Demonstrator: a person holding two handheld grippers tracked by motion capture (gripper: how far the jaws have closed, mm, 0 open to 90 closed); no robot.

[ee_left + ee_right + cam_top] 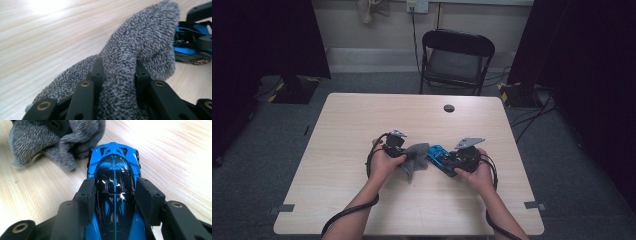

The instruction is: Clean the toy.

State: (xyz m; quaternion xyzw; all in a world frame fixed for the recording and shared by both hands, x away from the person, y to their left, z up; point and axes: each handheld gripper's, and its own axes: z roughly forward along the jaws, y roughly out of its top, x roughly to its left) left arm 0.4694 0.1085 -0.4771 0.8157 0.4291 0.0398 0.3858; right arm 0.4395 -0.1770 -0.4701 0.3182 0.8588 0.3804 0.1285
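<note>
Black jaws of the left gripper (117, 75) are pinched on one grey knitted cloth (140, 50), a fold of it bunched up between the two pads and rising toward the far side of the left gripper view. The right gripper (115, 192) clamps one toy car (114, 177), blue with a glossy black top, its jaws pressed against the car's two sides. In the high view the two grippers sit near the middle of one pale wooden table (362, 210), left gripper (404, 154) and right gripper (451, 161) close together, with the cloth (414, 159) touching or nearly touching the car (439, 156); which cannot be made out. The car's rear end is cut off at the bottom of the right gripper view, and its wheels are hard to see. One round dark grommet (449, 108) marks the table's far edge. Behind it stands one black folding chair (457, 55), and cables run across the grey floor.
</note>
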